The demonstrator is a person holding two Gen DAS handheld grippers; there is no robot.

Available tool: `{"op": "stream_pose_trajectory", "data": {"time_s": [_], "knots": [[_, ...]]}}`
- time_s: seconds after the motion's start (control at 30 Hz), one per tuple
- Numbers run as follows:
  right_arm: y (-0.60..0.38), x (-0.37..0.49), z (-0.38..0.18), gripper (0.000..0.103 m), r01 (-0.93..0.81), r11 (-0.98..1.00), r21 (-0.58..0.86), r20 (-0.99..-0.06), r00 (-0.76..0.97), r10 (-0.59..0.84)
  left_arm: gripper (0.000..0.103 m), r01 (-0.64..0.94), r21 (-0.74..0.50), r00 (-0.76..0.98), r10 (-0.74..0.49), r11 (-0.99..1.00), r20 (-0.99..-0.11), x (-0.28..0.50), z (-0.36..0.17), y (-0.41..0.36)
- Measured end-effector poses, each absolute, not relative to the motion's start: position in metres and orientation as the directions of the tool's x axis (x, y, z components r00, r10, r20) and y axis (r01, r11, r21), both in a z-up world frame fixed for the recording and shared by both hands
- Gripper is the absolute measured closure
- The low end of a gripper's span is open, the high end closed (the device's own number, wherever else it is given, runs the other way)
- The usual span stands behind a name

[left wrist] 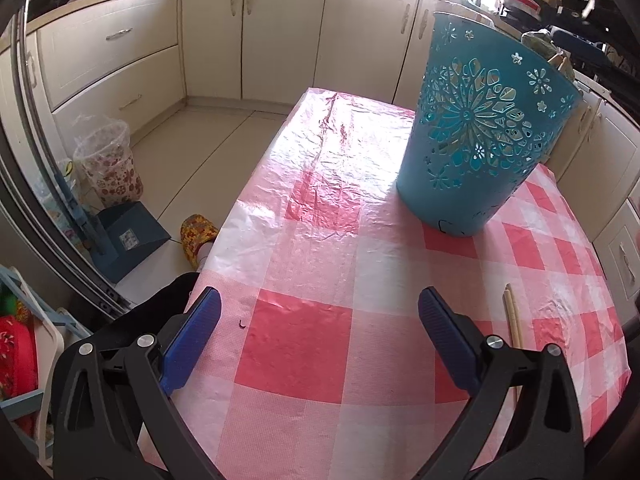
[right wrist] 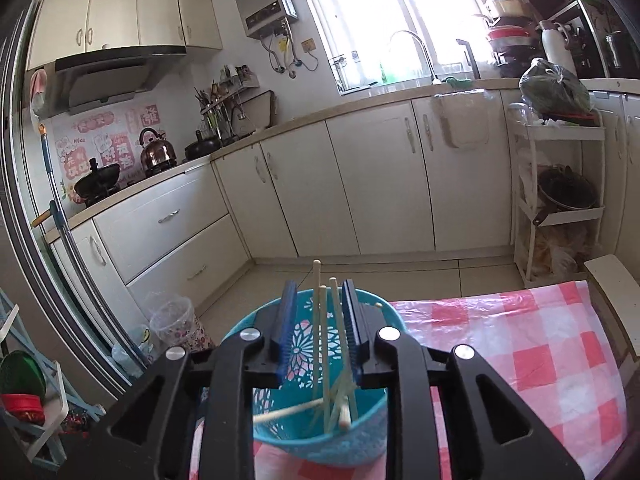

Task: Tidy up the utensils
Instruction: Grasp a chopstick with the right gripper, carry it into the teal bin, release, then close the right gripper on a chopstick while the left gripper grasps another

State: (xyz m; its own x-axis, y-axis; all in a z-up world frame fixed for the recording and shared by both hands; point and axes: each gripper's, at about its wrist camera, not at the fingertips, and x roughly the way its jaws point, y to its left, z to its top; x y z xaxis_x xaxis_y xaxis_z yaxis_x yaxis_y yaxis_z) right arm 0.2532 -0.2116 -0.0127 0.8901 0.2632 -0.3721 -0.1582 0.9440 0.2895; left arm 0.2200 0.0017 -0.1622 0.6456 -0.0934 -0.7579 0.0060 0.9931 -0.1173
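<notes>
I see one teal basket [left wrist: 480,136] standing upright on the checked table [left wrist: 304,344], and one pair of chopsticks [left wrist: 513,320] lying flat near my left gripper [left wrist: 320,332], long axis running away from me. My left tongs gape wide, holding nothing. My right gripper [right wrist: 318,328] hangs over the basket [right wrist: 320,436] with its tongs narrow; three chopsticks [right wrist: 326,344] stand between them, tips up, though I cannot tell if they are pinched.
</notes>
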Motion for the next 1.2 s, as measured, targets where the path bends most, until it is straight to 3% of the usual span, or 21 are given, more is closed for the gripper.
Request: {"op": "stream_pose_trajectory", "data": {"time_s": [0.13, 0.33, 0.43, 1.0, 1.2], "knots": [[-0.218, 0.210, -0.025, 0.076, -0.150, 0.951, 0.269, -0.439, 0.860, 0.260, 0.008, 0.022, -0.110, 0.654, -0.097, 0.994, -0.750, 0.214, -0.158, -0.003], [-0.204, 0.167, -0.115, 0.077, -0.129, 0.971, 0.203, -0.707, 0.667, 0.237, 0.008, 0.035, -0.110, 0.653, -0.106, 0.993, -0.750, 0.208, -0.155, -0.008], [-0.199, 0.167, -0.142, 0.081, -0.116, 0.975, 0.191, -0.760, 0.611, 0.222, 0.008, 0.047, -0.101, 0.652, -0.107, 0.994, -0.751, 0.204, -0.153, -0.012], [-0.187, 0.171, -0.158, 0.086, -0.143, 0.987, 0.079, -0.782, 0.605, 0.150, 0.008, 0.092, -0.078, 0.631, -0.119, 0.993, -0.767, 0.197, -0.156, -0.028], [-0.206, 0.160, -0.155, 0.093, -0.175, 0.981, 0.080, -0.792, 0.587, 0.169, 0.008, 0.183, -0.102, 0.595, -0.193, 0.978, -0.780, 0.195, -0.153, -0.056]]}}
